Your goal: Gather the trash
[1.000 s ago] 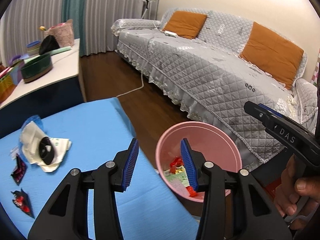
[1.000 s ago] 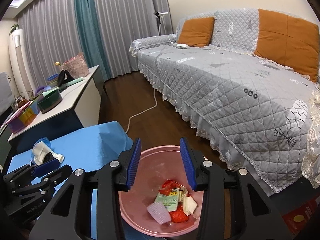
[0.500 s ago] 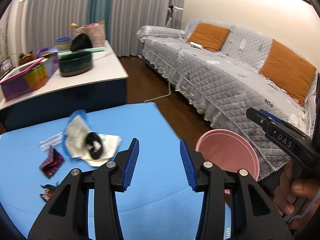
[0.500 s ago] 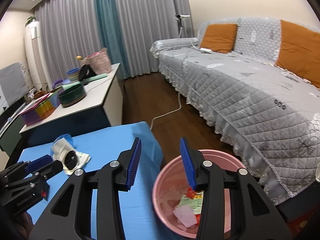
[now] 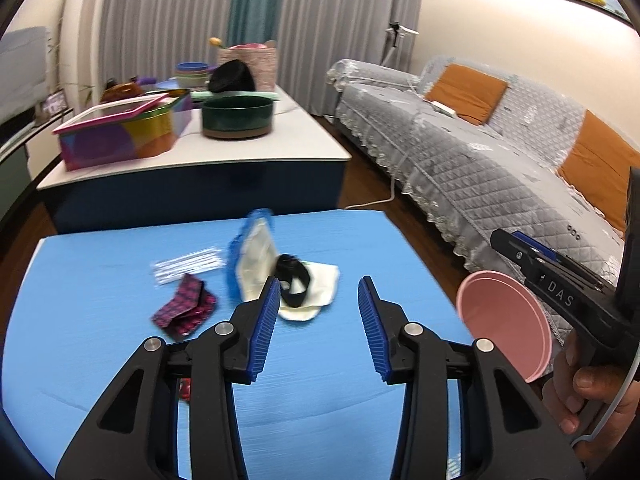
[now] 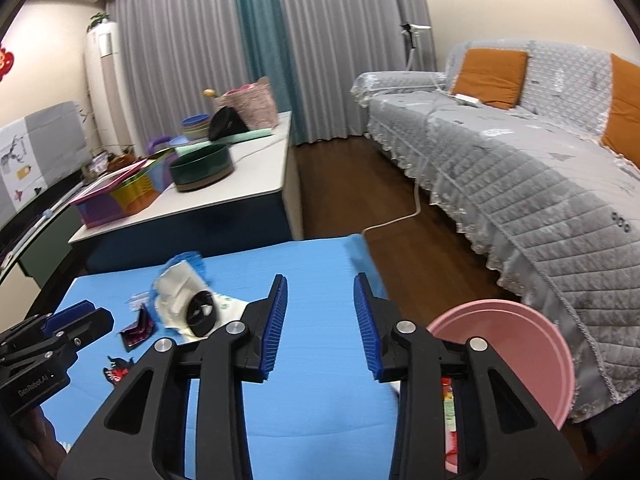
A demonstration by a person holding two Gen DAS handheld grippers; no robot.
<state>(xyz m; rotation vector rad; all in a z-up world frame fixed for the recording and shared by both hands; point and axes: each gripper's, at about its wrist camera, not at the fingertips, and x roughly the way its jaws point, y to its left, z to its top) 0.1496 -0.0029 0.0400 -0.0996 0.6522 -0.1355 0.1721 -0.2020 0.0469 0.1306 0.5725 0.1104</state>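
Both tongs (image 5: 318, 330) (empty) off bin (image 5: 505, 320)

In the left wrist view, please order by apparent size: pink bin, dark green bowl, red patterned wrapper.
1. dark green bowl and pink bin: alike, and the bin is nearer and partly hidden, so unranked.
2. red patterned wrapper: smallest.

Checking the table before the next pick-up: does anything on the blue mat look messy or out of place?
Yes. Litter lies on the blue mat: a cream wrapper with a black ring on it, a clear packet, a red-patterned wrapper. The pink bin beside the mat holds some trash already.
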